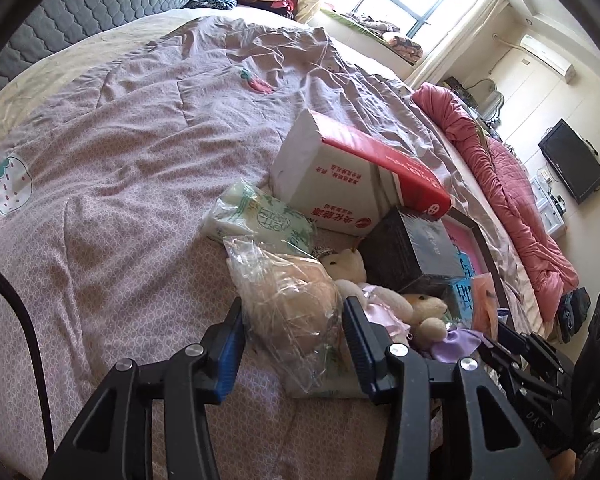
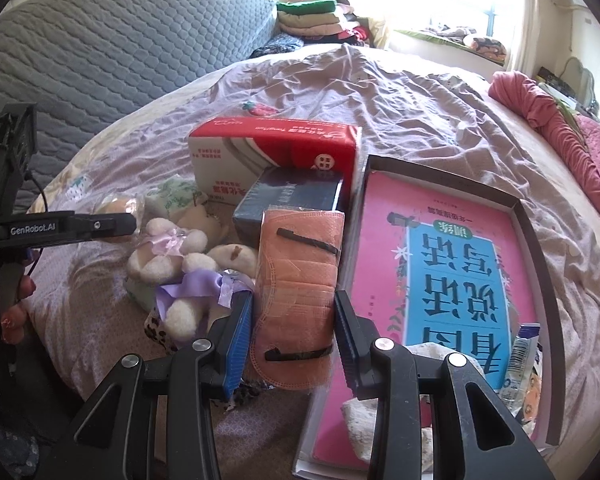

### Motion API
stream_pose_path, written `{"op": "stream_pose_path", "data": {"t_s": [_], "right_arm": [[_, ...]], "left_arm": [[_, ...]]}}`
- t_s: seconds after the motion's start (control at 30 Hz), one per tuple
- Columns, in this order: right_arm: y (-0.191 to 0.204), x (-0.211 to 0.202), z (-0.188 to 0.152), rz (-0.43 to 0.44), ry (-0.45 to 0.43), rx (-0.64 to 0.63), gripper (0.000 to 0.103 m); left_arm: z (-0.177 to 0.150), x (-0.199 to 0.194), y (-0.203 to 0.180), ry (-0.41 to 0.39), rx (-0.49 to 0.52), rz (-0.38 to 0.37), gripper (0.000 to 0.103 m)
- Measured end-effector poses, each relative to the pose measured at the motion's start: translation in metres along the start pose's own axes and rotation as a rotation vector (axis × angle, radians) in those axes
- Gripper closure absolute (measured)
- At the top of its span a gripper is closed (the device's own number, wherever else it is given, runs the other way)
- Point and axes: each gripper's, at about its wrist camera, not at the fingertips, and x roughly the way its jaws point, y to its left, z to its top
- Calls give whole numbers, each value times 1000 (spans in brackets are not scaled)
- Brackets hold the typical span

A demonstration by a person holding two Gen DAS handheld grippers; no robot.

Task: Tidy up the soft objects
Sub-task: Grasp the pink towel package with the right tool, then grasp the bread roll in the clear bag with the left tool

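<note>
Soft things piled on a bed [image 1: 120,160].
Left gripper [image 1: 292,340] jaws clamped on bagged plush toy [image 1: 288,304]; right gripper [image 2: 294,336] jaws pinching orange mask pack [image 2: 300,276] beside tray [image 2: 540,272] holding pink book [image 2: 440,264], snack packets.

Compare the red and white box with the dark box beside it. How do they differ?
The red and white box is larger and bright, with printed text; the dark box is smaller, nearly black and sits lower in front of it. Both are rectangular and rest on the bed cover.
</note>
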Motion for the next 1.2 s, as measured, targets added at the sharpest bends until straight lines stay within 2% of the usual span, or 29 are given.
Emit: {"op": "stream_pose_path", "data": {"t_s": [0.2, 0.4, 0.8, 0.87, 1.0, 1.2], "right_arm": [[-9, 8, -4, -23, 51, 30, 63], [-19, 9, -9, 31, 69, 79, 62], [-31, 13, -18, 73, 112, 145, 61], [-36, 10, -17, 73, 96, 163, 61], [-43, 8, -18, 87, 98, 192, 75], [-46, 5, -17, 79, 75, 207, 84]], "left_arm": [[-4, 3, -1, 20, -1, 5, 55], [-5, 4, 0, 27, -5, 10, 55], [-7, 5, -3, 36, 0, 15, 55], [-7, 6, -3, 37, 0, 16, 55], [-8, 6, -3, 37, -3, 17, 55], [-7, 3, -7, 25, 15, 11, 55]]}}
